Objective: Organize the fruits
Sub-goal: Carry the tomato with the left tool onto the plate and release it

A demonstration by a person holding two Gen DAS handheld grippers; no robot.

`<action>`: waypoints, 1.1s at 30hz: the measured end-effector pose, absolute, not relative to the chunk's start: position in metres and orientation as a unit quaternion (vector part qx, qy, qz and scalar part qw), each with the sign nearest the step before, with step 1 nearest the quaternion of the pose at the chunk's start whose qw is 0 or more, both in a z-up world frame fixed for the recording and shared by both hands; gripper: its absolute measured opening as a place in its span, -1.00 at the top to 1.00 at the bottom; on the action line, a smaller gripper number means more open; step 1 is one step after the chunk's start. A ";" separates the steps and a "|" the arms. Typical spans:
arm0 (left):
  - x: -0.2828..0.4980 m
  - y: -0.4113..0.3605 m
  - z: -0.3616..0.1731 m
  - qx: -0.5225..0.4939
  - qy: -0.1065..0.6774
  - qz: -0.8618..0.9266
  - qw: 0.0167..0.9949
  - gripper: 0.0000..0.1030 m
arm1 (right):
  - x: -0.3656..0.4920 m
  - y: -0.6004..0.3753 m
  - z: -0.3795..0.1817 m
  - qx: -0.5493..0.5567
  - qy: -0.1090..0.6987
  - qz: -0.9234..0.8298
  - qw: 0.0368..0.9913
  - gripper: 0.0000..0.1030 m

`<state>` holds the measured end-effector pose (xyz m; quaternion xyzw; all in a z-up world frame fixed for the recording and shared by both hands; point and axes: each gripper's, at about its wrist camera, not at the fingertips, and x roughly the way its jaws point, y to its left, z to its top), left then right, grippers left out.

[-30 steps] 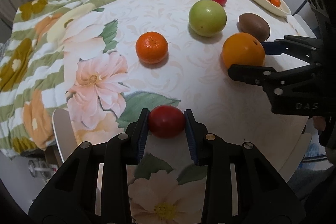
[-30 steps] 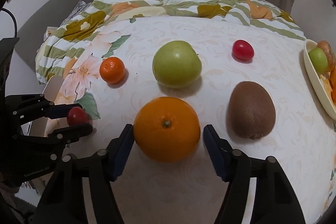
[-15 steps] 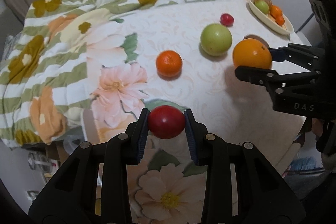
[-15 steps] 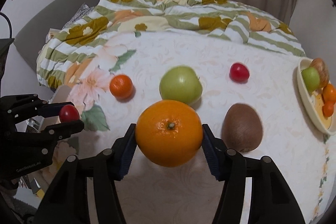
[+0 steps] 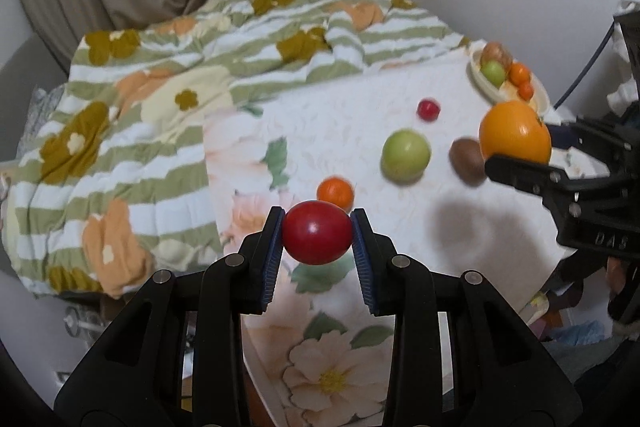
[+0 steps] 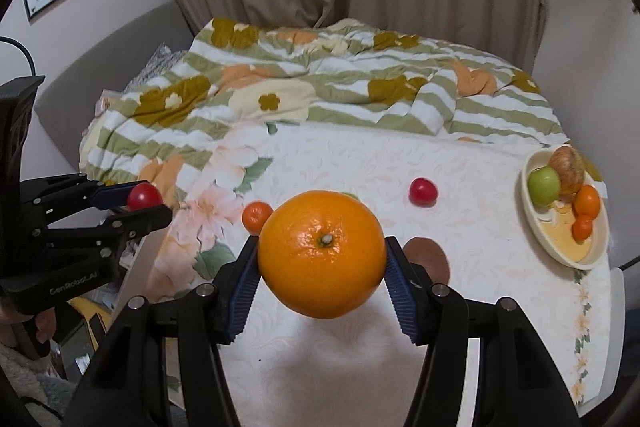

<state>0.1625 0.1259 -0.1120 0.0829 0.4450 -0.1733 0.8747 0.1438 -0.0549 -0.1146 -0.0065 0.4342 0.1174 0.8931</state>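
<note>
Your left gripper (image 5: pixel 317 238) has its jaws pinching a red tomato (image 5: pixel 317 237), lifted clear of the table (image 5: pixel 460 227). Your right gripper (image 6: pixel 322 269) has its jaws pinching the big orange (image 6: pixel 322 254) across its widest part, also in the air.

The orange is the likelier one to go wrong. It is round, smooth and looks heavy, and the pads touch it only at two small patches, so a quick swing or a tilt of the wrist could roll it out. If it drops, it could strike the kiwi (image 6: pixel 428 259) just below it or run off the table edge. The tomato is soft; squeeze harder and you may split the skin, ease off and it could slip.

Carrying both at once raises another risk: both loads seem bound for the same dish, so your grippers may meet over it.

The dish (image 6: pixel 580 257) sits at the far right of the table, near the edge. It already holds a green apple (image 6: pixel 543 185), a brownish striped fruit (image 6: pixel 567 169) behind it, and two small mandarins (image 6: pixel 586 211). Only the near part is bare, so a dropped orange may knock the smaller fruit out or tip the dish. Set it down low.

On the table itself lie a loose mandarin (image 5: pixel 335 191), a large green apple (image 5: pixel 406 155), the kiwi and a second tomato (image 5: pixel 428 109).
</note>
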 end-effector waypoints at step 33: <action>0.230 -0.162 -0.064 0.045 0.403 -0.193 0.894 0.21 | 0.175 -0.329 -0.070 0.004 0.408 0.090 0.909 -0.07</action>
